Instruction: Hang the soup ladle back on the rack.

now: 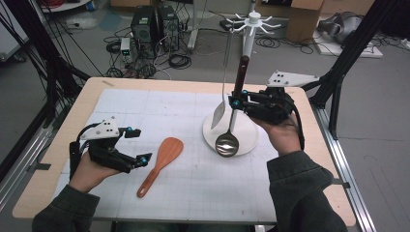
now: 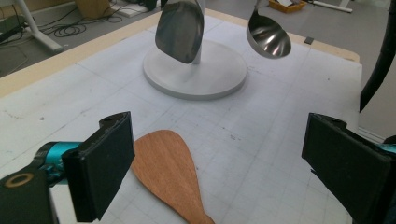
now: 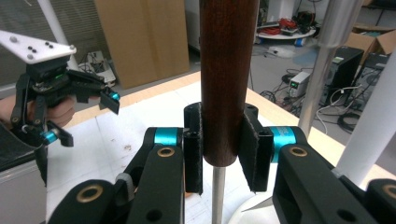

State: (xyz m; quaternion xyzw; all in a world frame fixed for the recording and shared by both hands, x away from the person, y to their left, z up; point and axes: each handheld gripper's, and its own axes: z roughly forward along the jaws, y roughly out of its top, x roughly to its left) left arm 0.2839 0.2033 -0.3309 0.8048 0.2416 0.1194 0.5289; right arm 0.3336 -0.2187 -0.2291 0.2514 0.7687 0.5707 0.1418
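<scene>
While the ladle is being held by its wooden handle in the right gripper, fingers clamped, beside the utensil stand, hanging is being left undone. The wooden spatula is lying on the surface between the left gripper's parted fingers, not yet gripped.

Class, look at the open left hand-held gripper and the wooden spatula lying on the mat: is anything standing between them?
Nothing visible does. The left hand-held gripper is open, and the wooden spatula lies flat on the mat just ahead of its jaws, beside the left one. The rack base and the hanging ladle sit farther back.
</scene>
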